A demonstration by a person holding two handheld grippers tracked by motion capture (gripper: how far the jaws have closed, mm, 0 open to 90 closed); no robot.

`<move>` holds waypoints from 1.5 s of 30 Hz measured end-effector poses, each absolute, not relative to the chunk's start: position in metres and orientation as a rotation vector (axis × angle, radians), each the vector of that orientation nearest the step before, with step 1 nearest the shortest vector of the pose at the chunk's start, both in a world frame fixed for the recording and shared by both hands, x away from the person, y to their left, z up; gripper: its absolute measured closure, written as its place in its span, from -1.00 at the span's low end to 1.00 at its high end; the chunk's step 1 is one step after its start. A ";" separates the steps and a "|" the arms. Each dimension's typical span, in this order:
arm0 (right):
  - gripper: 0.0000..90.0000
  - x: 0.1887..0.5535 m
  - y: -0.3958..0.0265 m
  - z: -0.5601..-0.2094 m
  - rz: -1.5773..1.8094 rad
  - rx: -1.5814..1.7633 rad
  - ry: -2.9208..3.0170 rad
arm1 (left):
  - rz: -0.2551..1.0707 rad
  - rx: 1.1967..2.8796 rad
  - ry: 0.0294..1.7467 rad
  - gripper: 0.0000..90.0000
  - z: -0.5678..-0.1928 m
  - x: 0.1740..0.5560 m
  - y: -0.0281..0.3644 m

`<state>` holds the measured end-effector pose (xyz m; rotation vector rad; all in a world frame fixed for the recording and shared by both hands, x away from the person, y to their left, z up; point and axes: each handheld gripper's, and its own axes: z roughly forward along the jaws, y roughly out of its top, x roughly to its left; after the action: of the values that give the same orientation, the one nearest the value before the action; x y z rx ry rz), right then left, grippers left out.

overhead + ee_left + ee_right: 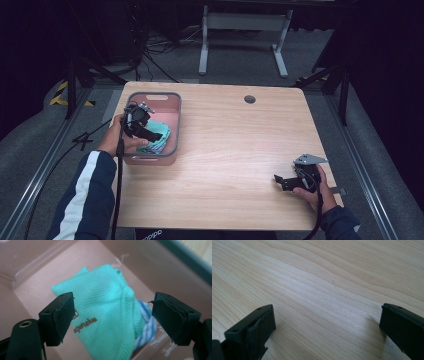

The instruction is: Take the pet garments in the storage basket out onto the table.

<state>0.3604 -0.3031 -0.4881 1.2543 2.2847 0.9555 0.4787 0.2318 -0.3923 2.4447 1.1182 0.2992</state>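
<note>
1. High view: two claws, one per hand. Left claw point(150, 134) sits inside the pink bin point(172, 122) at the left of the wooden surface point(235, 140), over a teal cloth point(161, 131). One bin, grey rim, cut-out handle at the far end. Right claw point(281, 181) is low over the bare near-right part of the surface, well apart from the bin, jaws pointing left; its spread is hard to judge from here.
2. Left gripper view: left claw point(112, 315) spread wide, gripping nothing. Teal knit cloth point(105, 310) lies between and beyond the jaws on the bin point(32, 272) floor, brown printed lettering on it. A blue-and-white striped cloth point(146, 322) sticks out from under it. Two cloths in the bin.
3. Right gripper view: right claw point(327, 325) spread wide, empty, bare wood grain surface point(324, 285) between the jaws.
</note>
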 end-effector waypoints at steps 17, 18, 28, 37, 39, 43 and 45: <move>-0.99 0.361 -0.303 -0.488 0.955 1.251 2.285 | 0.126 2.532 1.453 -0.67 -0.428 0.516 0.226; -0.99 0.360 -0.303 -0.488 0.955 1.255 2.285 | 0.108 2.528 1.461 -0.67 -0.431 0.517 0.224; -0.99 0.361 -0.303 -0.488 0.954 1.251 2.286 | -0.037 2.497 1.437 -0.34 -0.434 0.521 0.226; -0.99 0.361 -0.303 -0.488 0.955 1.251 2.285 | -0.083 2.531 1.356 0.37 -0.430 0.522 0.223; -0.99 0.361 -0.303 -0.488 0.953 1.250 2.286 | -0.037 2.566 1.357 0.55 -0.429 0.522 0.221; -0.99 0.361 -0.303 -0.488 0.954 1.250 2.286 | -0.016 2.580 1.343 0.59 -0.429 0.521 0.218; -0.99 0.361 -0.303 -0.488 0.956 1.252 2.286 | -0.009 2.580 1.354 0.62 -0.428 0.520 0.217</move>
<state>0.3607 -0.3031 -0.4882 1.2516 2.2860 0.9562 0.5201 0.2167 -0.4279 2.5801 1.3539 -0.0091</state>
